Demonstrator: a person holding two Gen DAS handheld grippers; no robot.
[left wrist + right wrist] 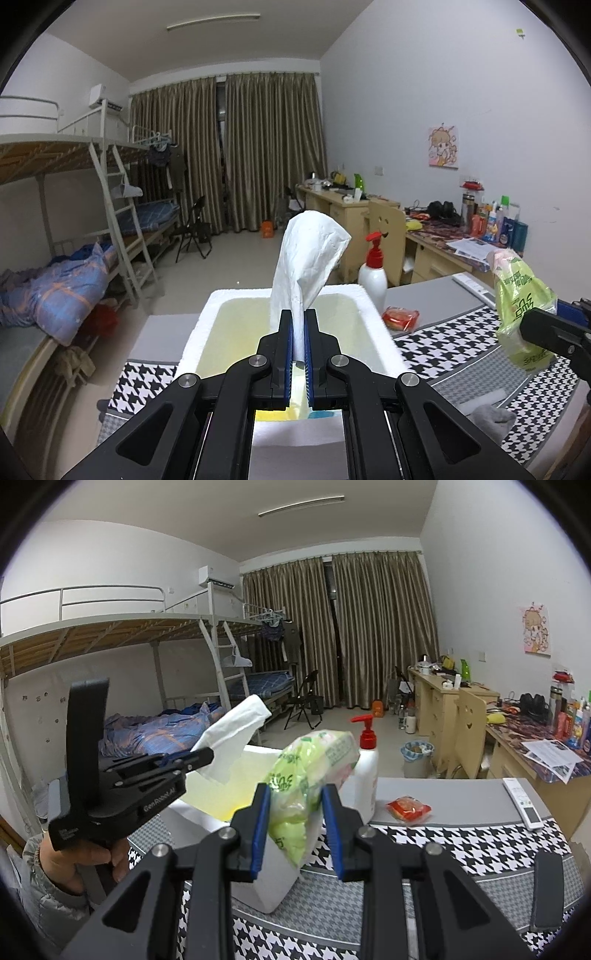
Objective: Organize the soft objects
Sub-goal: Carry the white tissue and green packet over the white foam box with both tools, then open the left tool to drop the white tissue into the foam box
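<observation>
The white foam box sits on the checkered cloth, and both soft things hang close to it. In the left wrist view the left gripper is pressed tight on a white tissue. The tissue stands tall, its long side going up from the jaws toward the middle of the frame. The box opening lies right under and just past the jaws, so this hand is the closer one to the box.

In the right wrist view the right gripper pinches a green pack of tissues in the middle of the frame. The pack's long side runs up and a bit to the right. The box lies below it and to the left, with its near corner under the pack, so I think the pack must go left and down.

Both grippers tip a little downward. A hand at the lower left holds the left gripper by its handle. A white pump bottle stands just beside the box.
</observation>
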